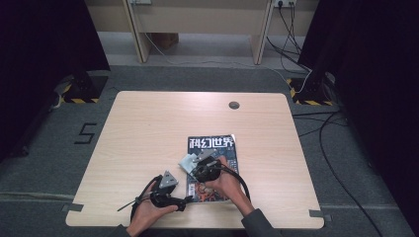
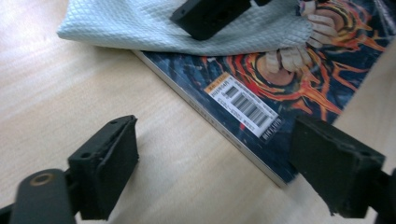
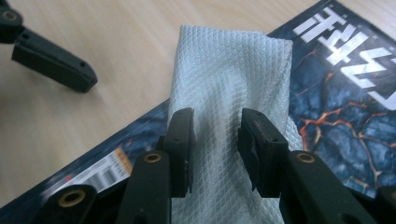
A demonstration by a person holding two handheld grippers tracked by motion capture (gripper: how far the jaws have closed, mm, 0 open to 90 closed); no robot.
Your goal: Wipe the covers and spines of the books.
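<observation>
Pale grey cloth [image 3: 224,88] with a quilted diamond weave is what the right claw [image 3: 215,149] has got here: in the right gripper view its two black jaws sit on either side of a bunched ridge of the fabric, partly closed, pinching it between the pads. The cloth lies folded over the left edge of a magazine [image 3: 336,112], part on the glossy cover and part hanging over onto the counter [image 3: 93,42]. From the high view you can see the right claw [image 1: 201,160] resting on top of that magazine [image 1: 217,148], which lies flat on the light wood counter [image 1: 148,128] near the person's side, a bit right of centre, white title lettering at the far end and orange lava-ish art at the near end. The cloth [image 1: 187,162] pokes out to the left of the claw there. The left claw [image 2: 215,163] is spread wide with nothing between the jaws, just bare counter [image 2: 70,93] and the near corner of the magazine [image 2: 261,79] with its barcode sticker [image 2: 245,109] ahead of it. It sits low over the counter just left of the magazine's near corner, close but not touching as far as I can tell. In the high view the left claw [image 1: 184,201] points sideways toward the magazine.
</observation>
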